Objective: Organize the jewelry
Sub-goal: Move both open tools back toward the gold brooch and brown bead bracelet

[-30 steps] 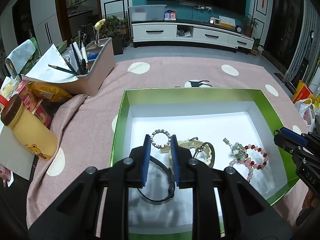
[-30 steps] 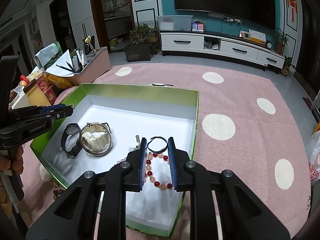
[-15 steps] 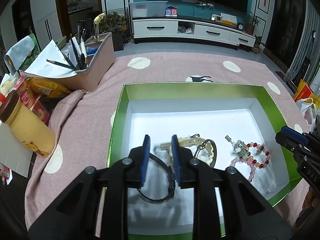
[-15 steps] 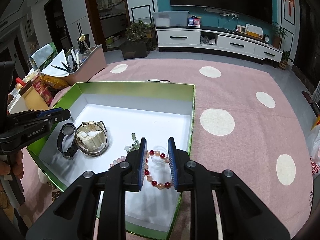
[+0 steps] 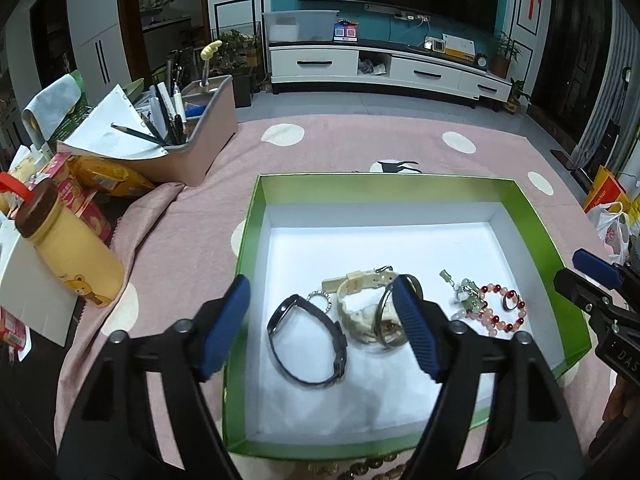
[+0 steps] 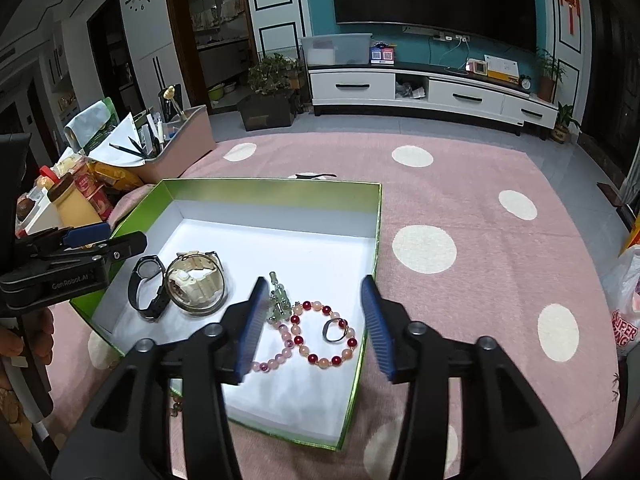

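Note:
A green box with a white floor (image 5: pixel 256 216) (image 6: pixel 368 216) lies on the pink dotted cloth. In it are a black watch (image 5: pixel 308 344) (image 6: pixel 146 288), a small beaded ring (image 5: pixel 320 301), a cream watch (image 5: pixel 362 300) (image 6: pixel 196 280), a metal bangle (image 5: pixel 386 316), a jade pendant (image 5: pixel 466 294) (image 6: pixel 278 300), a red and pink bead bracelet (image 5: pixel 496 316) (image 6: pixel 320 340) and a dark ring (image 5: pixel 510 303) (image 6: pixel 334 330) inside the bracelet. My left gripper (image 5: pixel 320 328) is open and empty above the watches. My right gripper (image 6: pixel 316 320) is open and empty above the bracelet.
A pink organizer with pens and paper (image 5: pixel 188 140) stands at the back left. A yellow bottle (image 5: pixel 72 256) and snack packs (image 5: pixel 108 180) lie at the left. A string of beads (image 5: pixel 360 466) lies outside the box's near edge. A plastic bag (image 6: pixel 624 312) sits at the right.
Both grippers opened. The left one let go of the small beaded ring, which now lies by the black watch. The right one let go of the dark ring, now inside the bracelet.

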A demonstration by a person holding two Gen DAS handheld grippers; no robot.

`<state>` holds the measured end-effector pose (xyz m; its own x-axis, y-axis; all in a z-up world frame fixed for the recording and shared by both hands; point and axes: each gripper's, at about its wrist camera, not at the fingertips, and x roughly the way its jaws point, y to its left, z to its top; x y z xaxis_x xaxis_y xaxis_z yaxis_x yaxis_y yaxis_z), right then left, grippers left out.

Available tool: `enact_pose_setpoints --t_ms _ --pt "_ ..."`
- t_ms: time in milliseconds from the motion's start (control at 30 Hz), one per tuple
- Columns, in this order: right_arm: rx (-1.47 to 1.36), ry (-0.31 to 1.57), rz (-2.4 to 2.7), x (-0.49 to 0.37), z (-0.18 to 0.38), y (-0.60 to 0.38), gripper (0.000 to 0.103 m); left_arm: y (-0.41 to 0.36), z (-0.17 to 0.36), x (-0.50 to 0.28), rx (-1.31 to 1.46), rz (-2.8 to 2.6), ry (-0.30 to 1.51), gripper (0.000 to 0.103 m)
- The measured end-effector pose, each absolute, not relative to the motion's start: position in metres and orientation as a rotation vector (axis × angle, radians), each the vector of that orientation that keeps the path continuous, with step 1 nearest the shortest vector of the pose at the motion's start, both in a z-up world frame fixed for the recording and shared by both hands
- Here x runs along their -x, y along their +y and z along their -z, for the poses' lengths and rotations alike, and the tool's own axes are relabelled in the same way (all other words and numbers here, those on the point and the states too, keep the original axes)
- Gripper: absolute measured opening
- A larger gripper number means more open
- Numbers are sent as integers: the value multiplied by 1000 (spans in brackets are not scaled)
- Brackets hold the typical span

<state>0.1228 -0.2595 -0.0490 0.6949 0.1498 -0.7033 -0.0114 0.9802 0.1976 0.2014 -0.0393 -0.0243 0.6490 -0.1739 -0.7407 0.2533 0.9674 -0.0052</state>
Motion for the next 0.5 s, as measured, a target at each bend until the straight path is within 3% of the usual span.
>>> enact_pose_setpoints --t_ms 100,333,500 --pt "-184 794 -84 -117 44 -259 61 -36 21 -195 -101 237 831 85" --pt "-194 778 -63 -94 31 -261 81 -30 14 -173 -106 241 837 96" --pt "-203 771 -81 -74 24 -261 86 -21 5 -153 -92 241 829 101"
